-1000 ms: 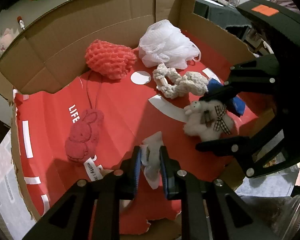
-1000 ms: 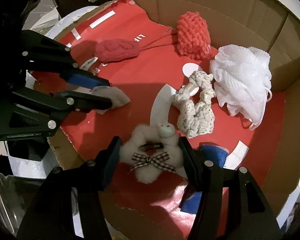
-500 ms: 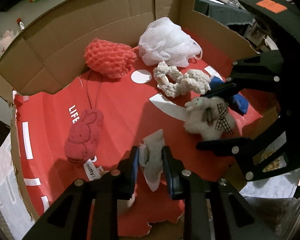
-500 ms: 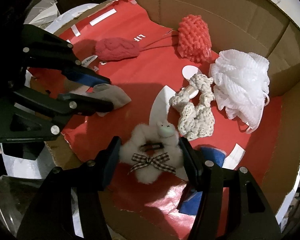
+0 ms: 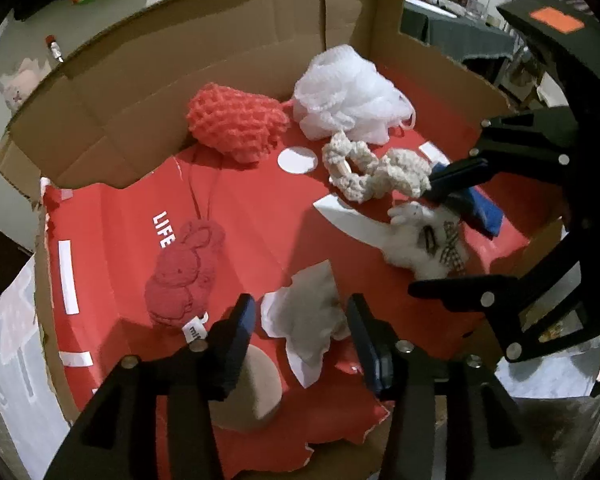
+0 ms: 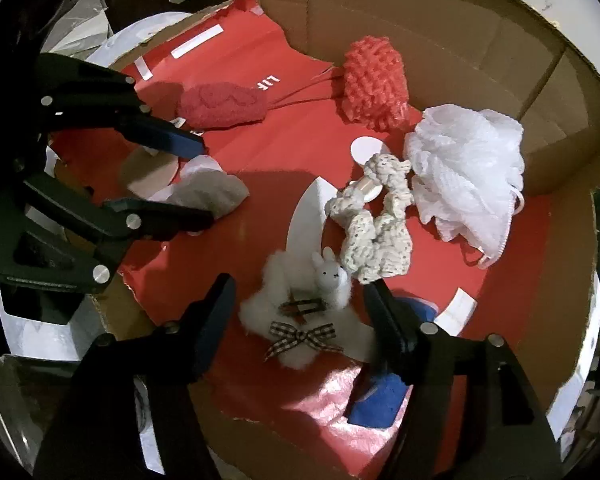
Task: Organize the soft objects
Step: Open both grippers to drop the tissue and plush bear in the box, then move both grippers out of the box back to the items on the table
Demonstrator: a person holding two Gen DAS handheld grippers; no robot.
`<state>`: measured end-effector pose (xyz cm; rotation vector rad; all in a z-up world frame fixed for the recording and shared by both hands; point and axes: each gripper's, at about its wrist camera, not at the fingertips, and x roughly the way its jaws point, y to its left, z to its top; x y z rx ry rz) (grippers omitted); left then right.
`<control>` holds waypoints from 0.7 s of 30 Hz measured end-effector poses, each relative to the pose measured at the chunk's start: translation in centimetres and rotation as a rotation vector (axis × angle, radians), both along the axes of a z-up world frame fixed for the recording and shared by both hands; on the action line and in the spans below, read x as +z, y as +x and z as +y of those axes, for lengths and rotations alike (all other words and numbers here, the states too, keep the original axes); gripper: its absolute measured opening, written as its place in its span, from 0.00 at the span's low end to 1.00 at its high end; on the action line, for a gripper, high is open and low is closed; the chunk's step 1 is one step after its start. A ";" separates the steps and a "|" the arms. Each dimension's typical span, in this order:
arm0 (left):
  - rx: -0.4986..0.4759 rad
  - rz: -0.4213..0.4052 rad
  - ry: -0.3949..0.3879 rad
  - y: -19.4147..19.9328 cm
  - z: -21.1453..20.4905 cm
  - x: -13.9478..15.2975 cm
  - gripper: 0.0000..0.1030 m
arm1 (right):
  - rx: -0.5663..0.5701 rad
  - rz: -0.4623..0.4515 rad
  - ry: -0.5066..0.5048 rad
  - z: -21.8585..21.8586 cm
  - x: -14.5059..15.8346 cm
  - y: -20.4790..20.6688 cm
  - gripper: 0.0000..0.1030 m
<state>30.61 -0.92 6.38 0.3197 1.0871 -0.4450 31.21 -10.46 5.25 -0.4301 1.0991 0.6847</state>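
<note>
Grey cloth (image 5: 308, 312) lies loose between the left gripper (image 5: 300, 332)'s jaws, which have just been opening. White fluffy toy (image 6: 300, 304) sits released between the right gripper (image 6: 300, 308)'s parted jaws; both placements look done inside the cardboard box (image 5: 180, 80).

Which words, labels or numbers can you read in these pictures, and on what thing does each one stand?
"LIFE": white letters on the red liner of the cardboard box; the right wrist view shows only "LIF".
"mi...": start of a word on the white tag of the red plush rabbit; the rest is hidden.
Orange sticker on the right claw's body: no text readable.
</note>
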 end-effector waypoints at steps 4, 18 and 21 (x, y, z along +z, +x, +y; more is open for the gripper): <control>0.026 -0.034 -0.041 -0.7 0.6 1.4 0.63 | -0.026 -0.013 0.012 -1.0 0.9 -0.1 0.64; 0.174 -0.261 -0.189 -8.0 3.5 8.1 0.95 | -0.219 -0.173 0.114 -6.3 8.8 -5.7 0.79; 0.196 -0.327 -0.217 -10.5 3.8 9.0 0.98 | -0.255 -0.239 0.148 -7.3 10.9 -8.5 0.79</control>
